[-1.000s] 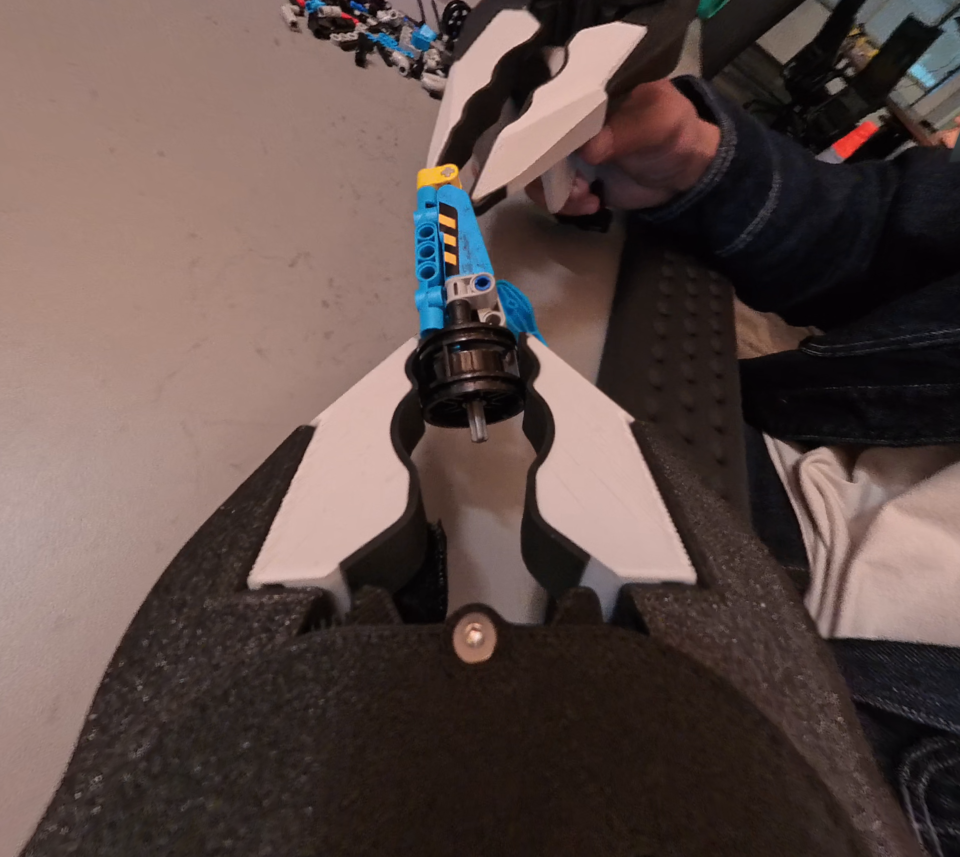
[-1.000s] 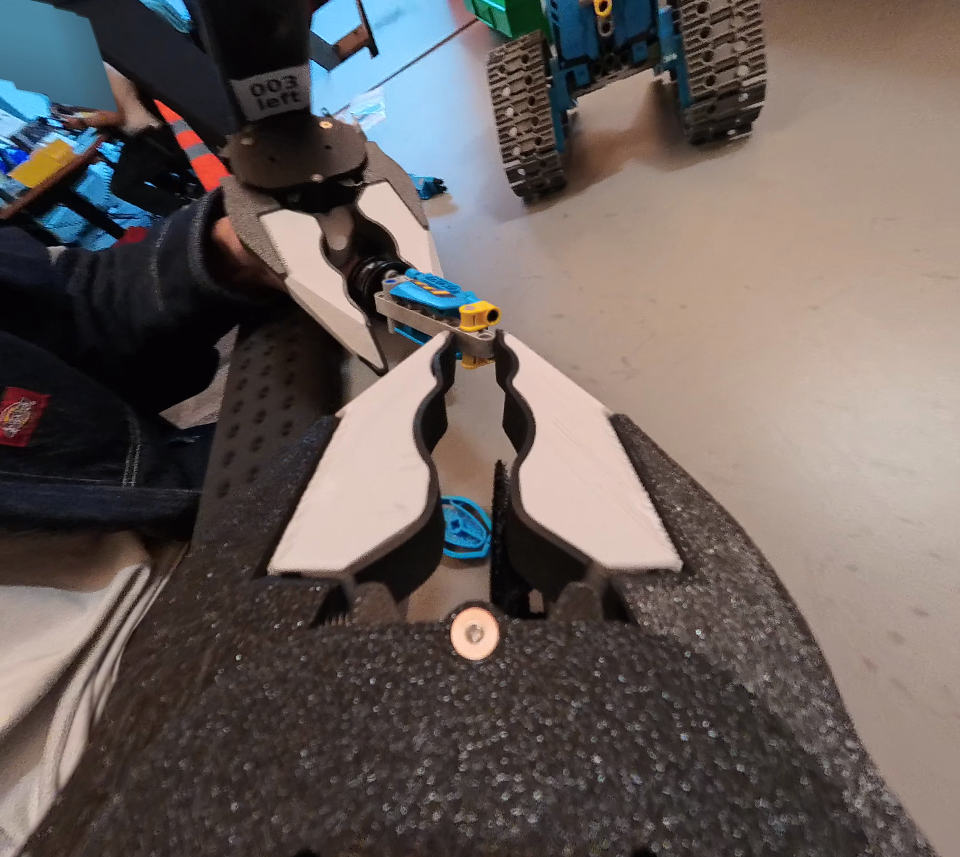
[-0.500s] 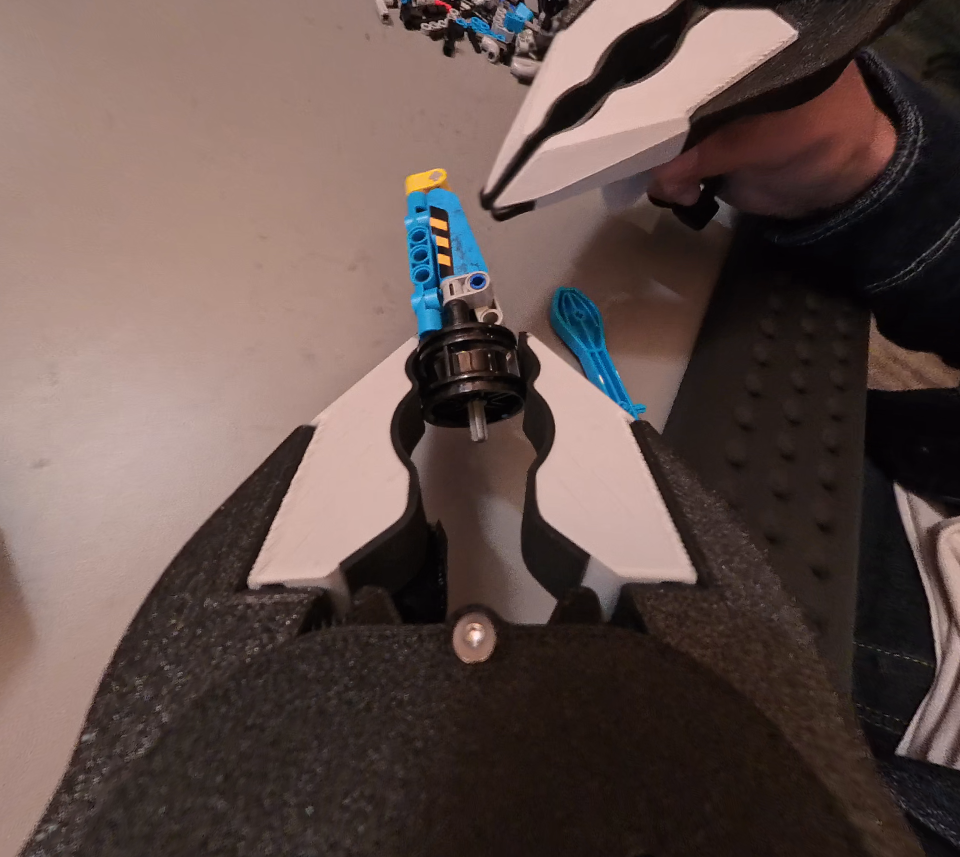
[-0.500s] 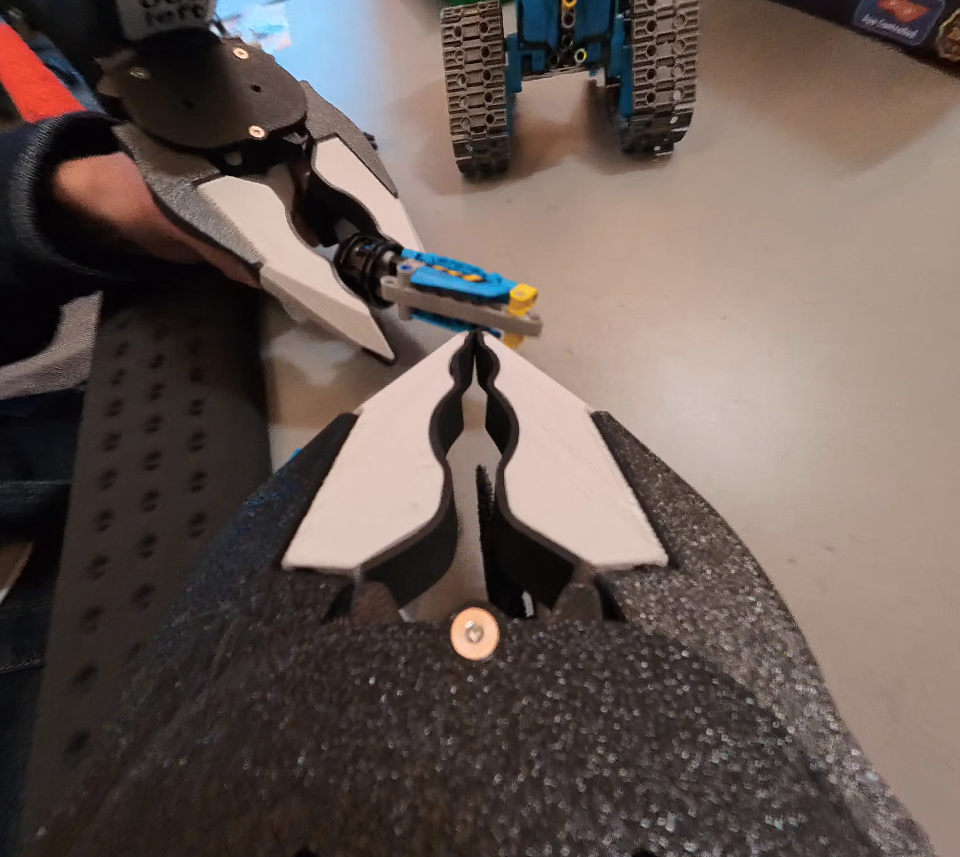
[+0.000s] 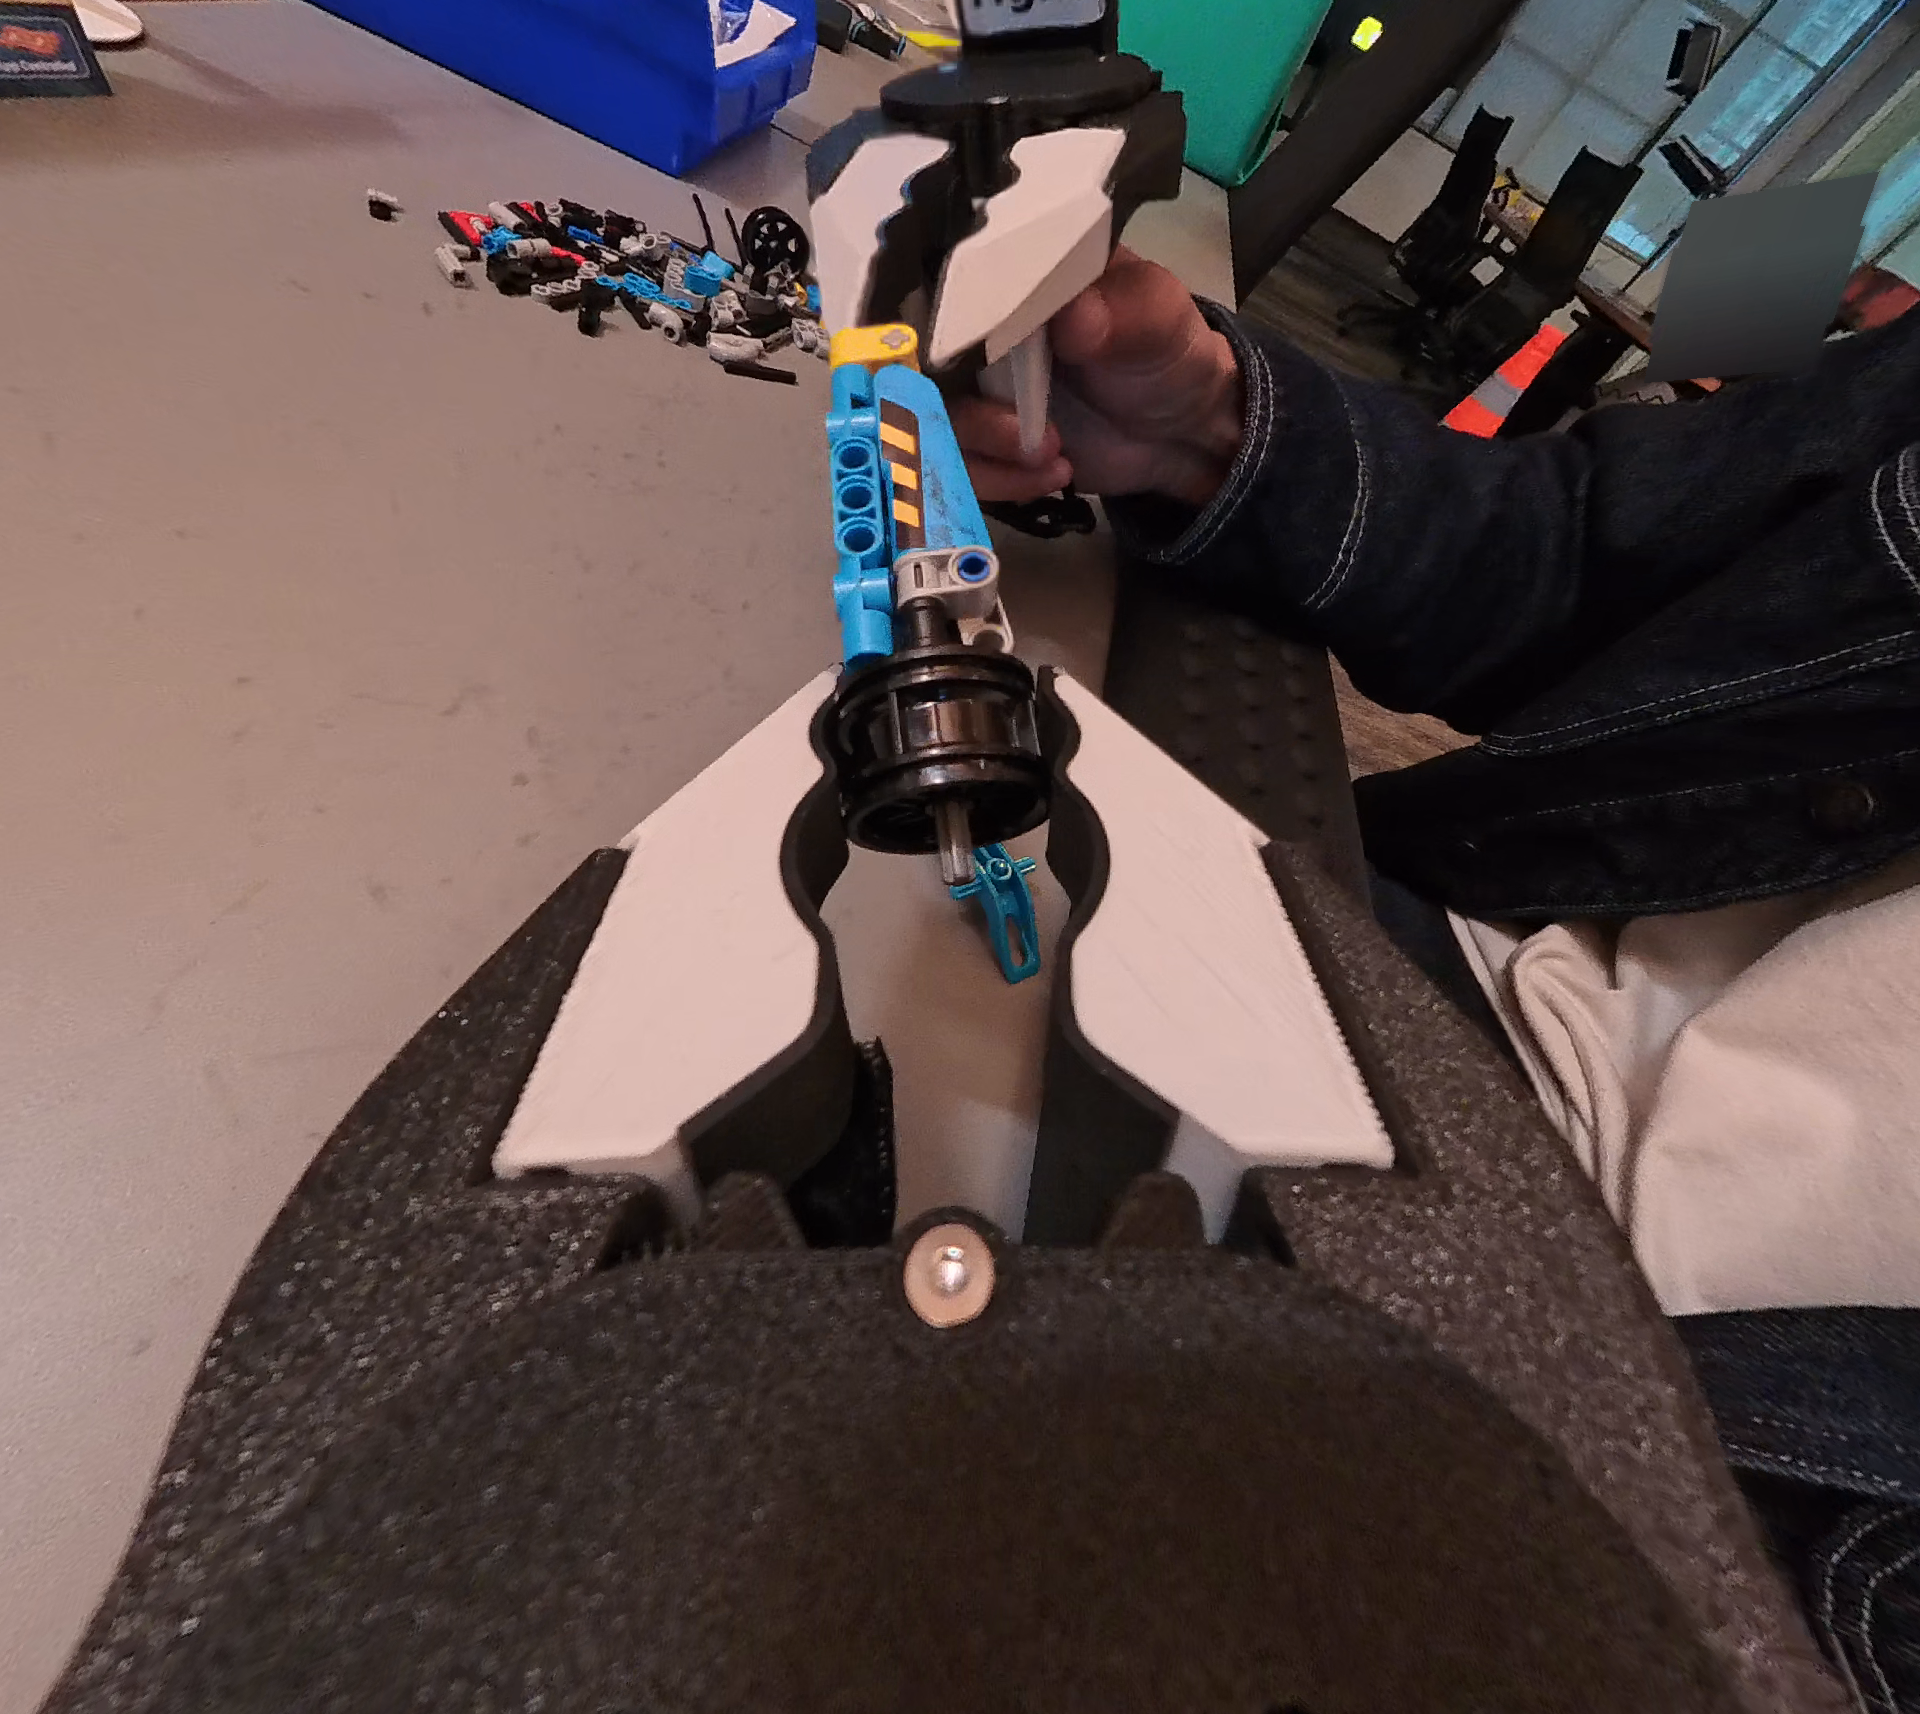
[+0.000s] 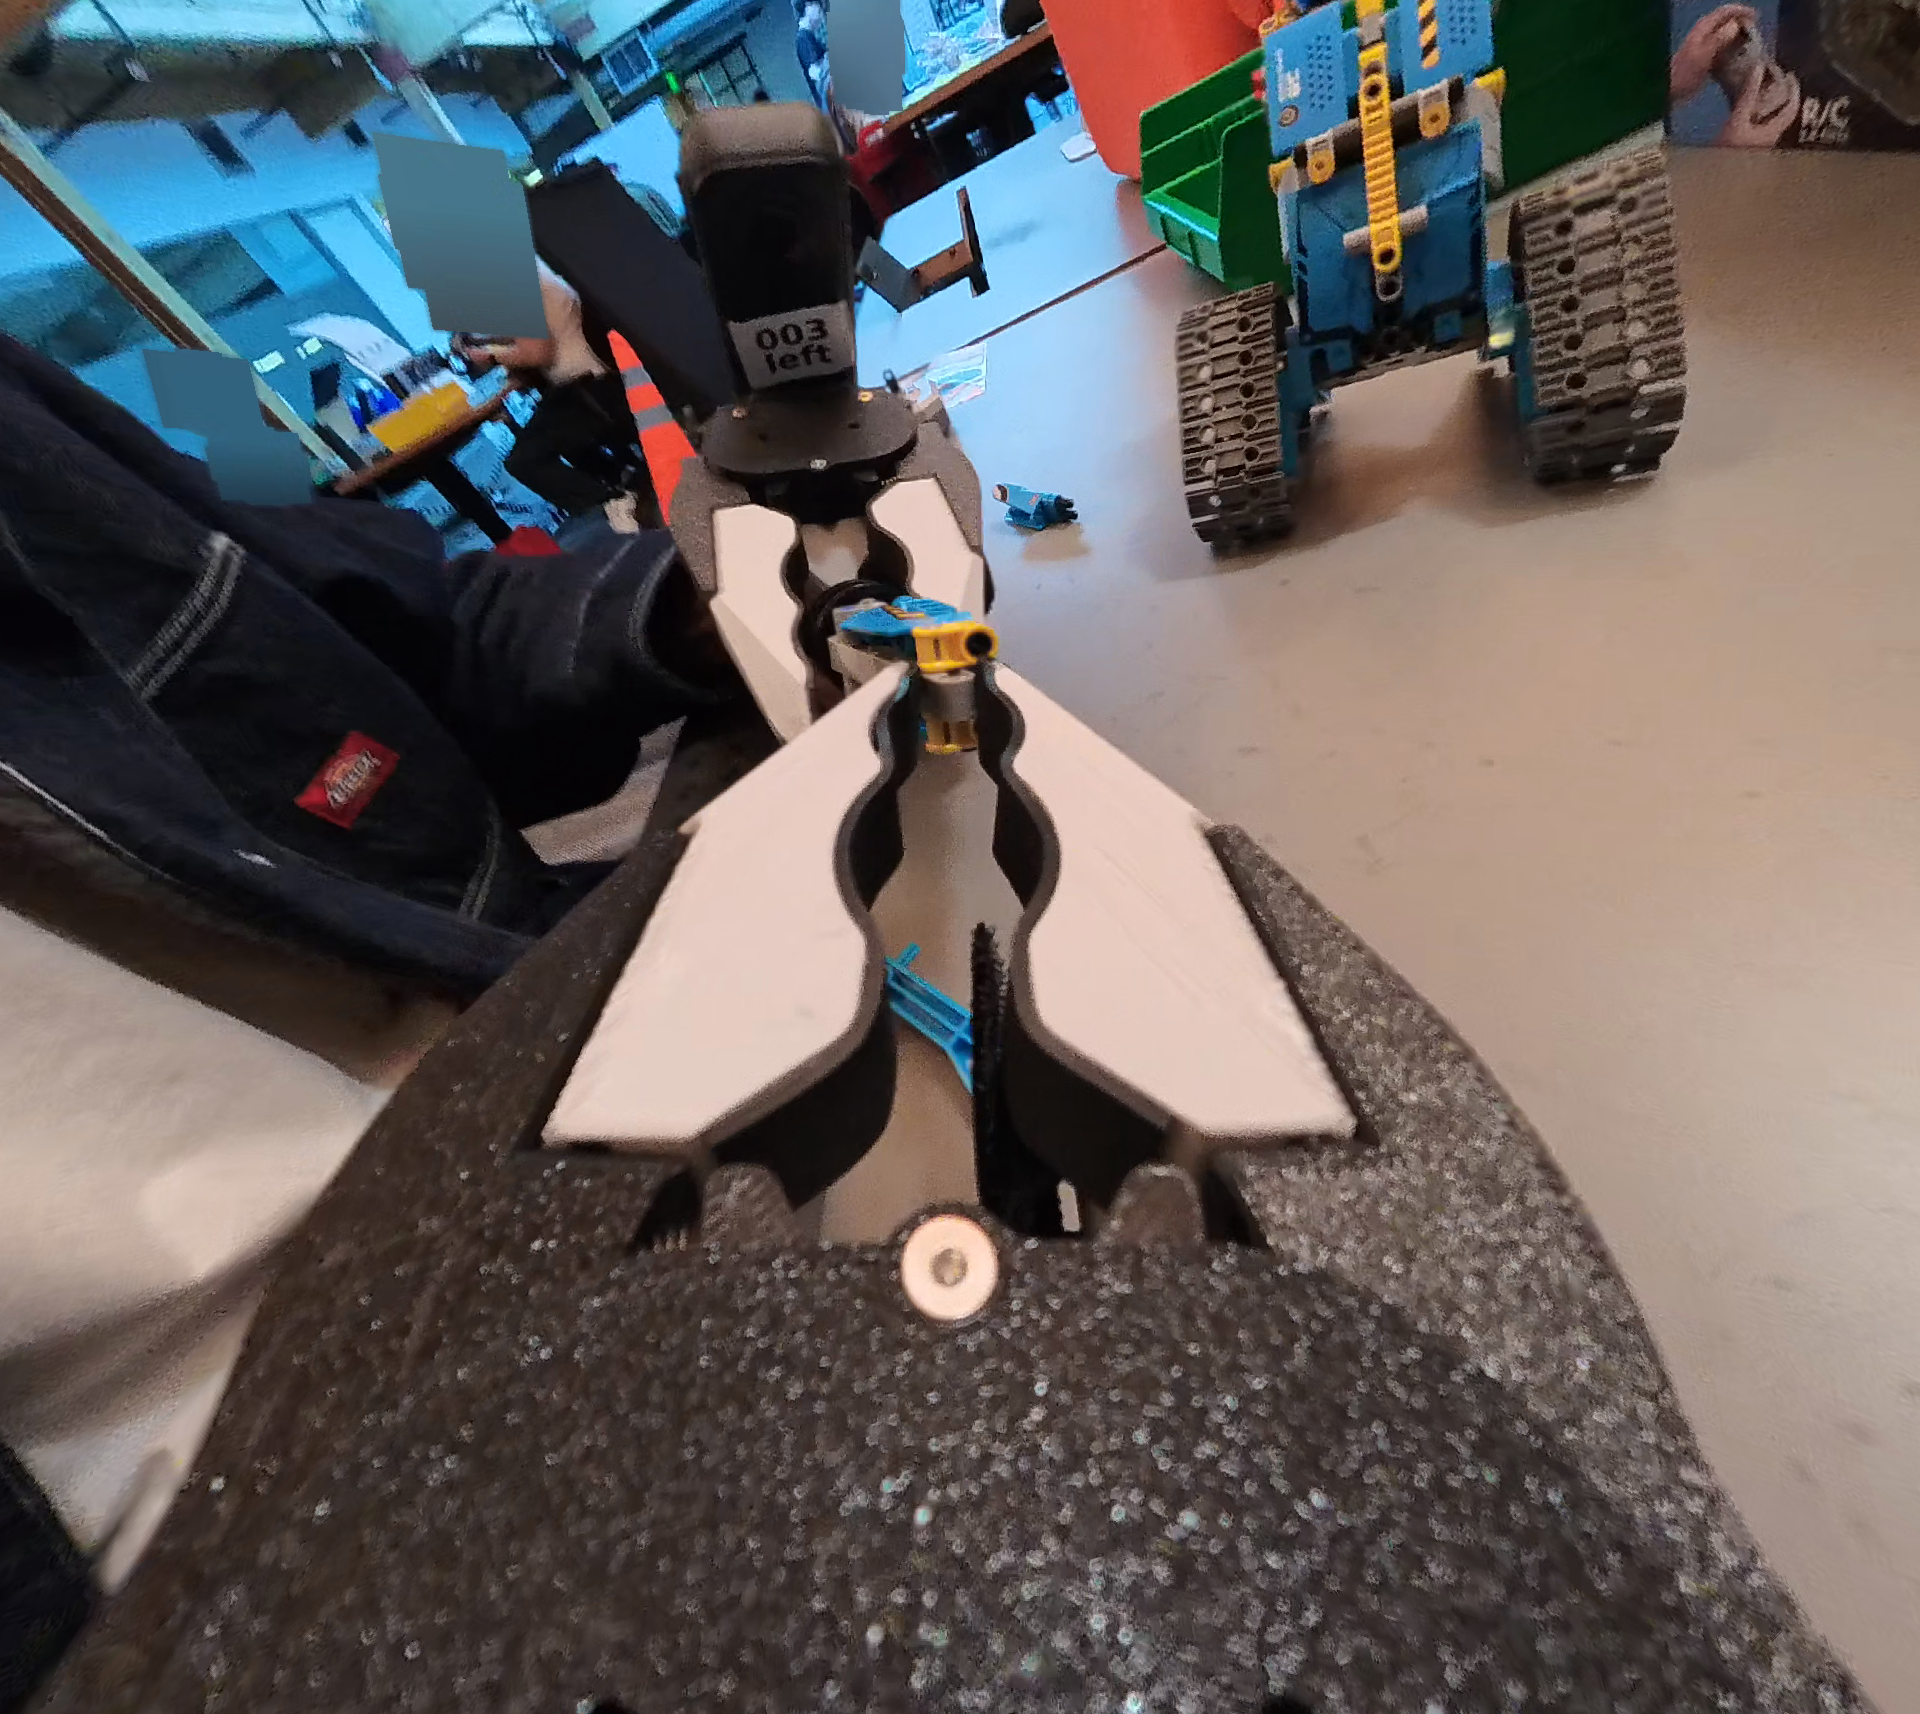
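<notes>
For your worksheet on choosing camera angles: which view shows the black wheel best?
The left wrist view: the wheel sits close and sharp between the left gripper's fingers, rim and axle visible. In the right wrist view only a dark sliver shows, far off, behind the blue beam.

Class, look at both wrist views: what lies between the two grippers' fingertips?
In both views, a blue toy arm spans the gap: the left gripper clamps its black wheel, the right gripper pinches its yellow end.
</notes>
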Available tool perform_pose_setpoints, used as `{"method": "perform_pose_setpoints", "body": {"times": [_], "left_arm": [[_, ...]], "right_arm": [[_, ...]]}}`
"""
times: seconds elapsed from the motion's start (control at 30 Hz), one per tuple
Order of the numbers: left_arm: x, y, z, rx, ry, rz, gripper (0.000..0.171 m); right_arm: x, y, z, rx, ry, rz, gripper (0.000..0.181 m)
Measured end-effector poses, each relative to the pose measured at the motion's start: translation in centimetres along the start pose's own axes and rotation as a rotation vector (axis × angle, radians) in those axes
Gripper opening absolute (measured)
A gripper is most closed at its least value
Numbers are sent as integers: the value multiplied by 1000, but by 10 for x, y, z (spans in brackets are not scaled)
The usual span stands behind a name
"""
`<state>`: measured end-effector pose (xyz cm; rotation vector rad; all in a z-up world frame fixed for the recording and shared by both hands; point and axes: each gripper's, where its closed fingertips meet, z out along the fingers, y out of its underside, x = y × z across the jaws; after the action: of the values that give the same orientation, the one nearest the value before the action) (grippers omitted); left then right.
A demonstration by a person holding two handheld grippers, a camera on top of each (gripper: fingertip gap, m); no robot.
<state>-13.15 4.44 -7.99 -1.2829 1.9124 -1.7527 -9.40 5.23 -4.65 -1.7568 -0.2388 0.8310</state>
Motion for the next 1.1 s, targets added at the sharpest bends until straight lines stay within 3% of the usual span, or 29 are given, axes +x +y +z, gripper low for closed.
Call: {"method": "perform_pose_setpoints", "body": {"times": [0.1,0.17,0.2,0.33,0.5,0.87,1.1], "left_arm": [[1,1,1,-19,-4,21,35],[0,0,1,-33,-10,35,56],[-2,-2,0,-32,-20,46,58],[-5,-5,2,-72,-17,124,48],[-2,10,12,-177,-4,274,21],[-19,25,16,-194,-48,110,19],[-7,10,10,-104,16,86,19]], "right_arm": [[-7,-1,-2,-22,18,-119,8],[-7,5,0,-77,58,-211,7],[-6,9,2,-105,73,-244,6],[-16,25,13,-196,56,-343,6],[-16,36,18,-250,52,-354,6],[-2,60,18,-381,96,-288,5],[-12,49,17,-303,33,-279,5]]}}
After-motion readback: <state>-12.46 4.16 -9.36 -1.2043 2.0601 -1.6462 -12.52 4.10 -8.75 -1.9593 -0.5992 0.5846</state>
